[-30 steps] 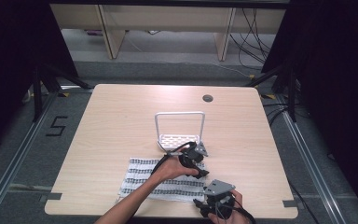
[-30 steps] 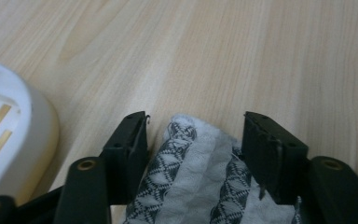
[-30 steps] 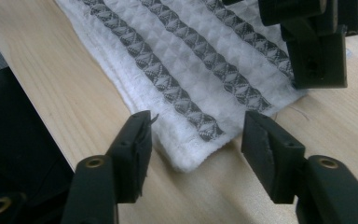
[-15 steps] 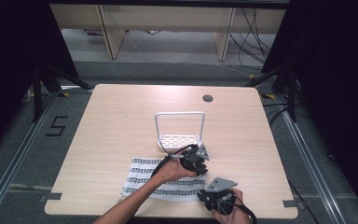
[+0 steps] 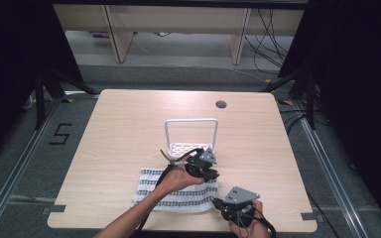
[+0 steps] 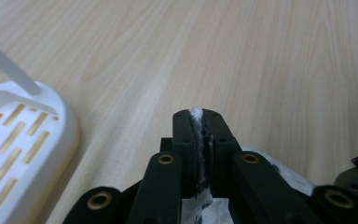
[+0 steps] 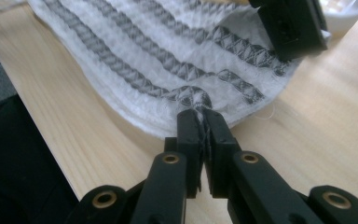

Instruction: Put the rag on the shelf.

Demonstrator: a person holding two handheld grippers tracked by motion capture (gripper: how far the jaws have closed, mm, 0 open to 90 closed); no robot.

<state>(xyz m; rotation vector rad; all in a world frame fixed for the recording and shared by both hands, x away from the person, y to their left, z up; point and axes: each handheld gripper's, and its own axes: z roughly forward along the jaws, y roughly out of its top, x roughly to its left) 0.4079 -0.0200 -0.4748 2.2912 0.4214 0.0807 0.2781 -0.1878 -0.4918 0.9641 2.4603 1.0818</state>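
Observation:
A white cloth with grey zigzag stripes [image 5: 168,193] lies flat near the table's front edge. My left gripper [image 5: 212,174] is at the cloth's far right corner. Its jaws have just been closing and now pinch a fold of the cloth [image 6: 286,171] between them, as the left gripper view [image 6: 200,116] shows. My right gripper [image 5: 219,202] is at the near right corner. It too has just been closing and is shut on the cloth's edge [image 7: 200,116]. The cloth [image 7: 144,51] spreads out beyond it. The left gripper [image 7: 291,28] appears at the top right of the right gripper view.
A white slotted rack [image 5: 191,121] with a tall wire frame stands mid-table just behind the cloth, close to the left gripper [image 6: 23,135]. A round cable hole [image 5: 221,104] sits at the table's far side. The wooden table [image 5: 124,129] ends just below the right hand.
Both grippers have closed onto the cloth's right edge, one at each corner. The left hand has risen slightly. The right hand has stayed in place.

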